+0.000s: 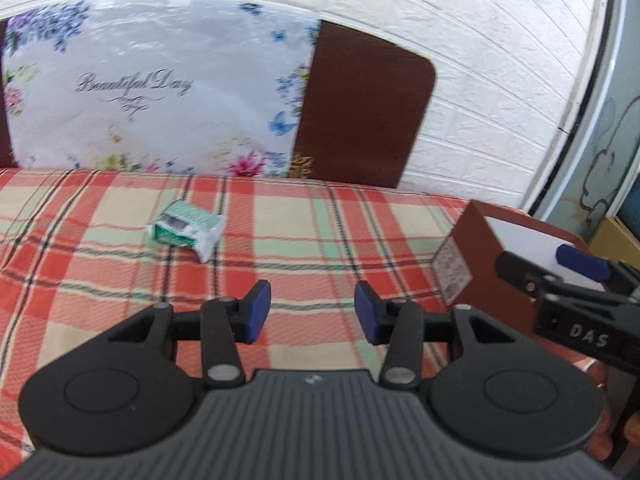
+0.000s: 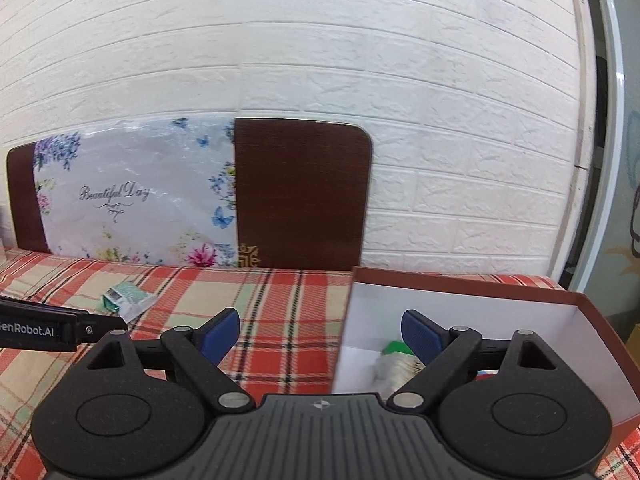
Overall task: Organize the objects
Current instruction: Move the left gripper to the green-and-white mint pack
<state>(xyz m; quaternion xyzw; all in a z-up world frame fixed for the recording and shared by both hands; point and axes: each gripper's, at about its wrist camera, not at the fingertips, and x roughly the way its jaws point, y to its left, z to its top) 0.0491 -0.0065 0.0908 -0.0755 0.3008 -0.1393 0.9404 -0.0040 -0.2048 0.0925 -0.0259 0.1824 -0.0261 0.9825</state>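
Left tongs (image 1: 313,312) part open and empty, right tongs (image 2: 320,338) wide and empty at the box (image 2: 460,304): better to aim left at the green packet (image 1: 186,230) lying ahead on the cloth (image 1: 320,232), straddle it squarely, close gently.

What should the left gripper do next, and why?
Probably reach forward to the green packet. It is the only loose thing on the plaid cloth, and the left gripper is empty, jaws apart, with the packet ahead and a bit to the left. The box already holds other items, so the packet likely goes there.
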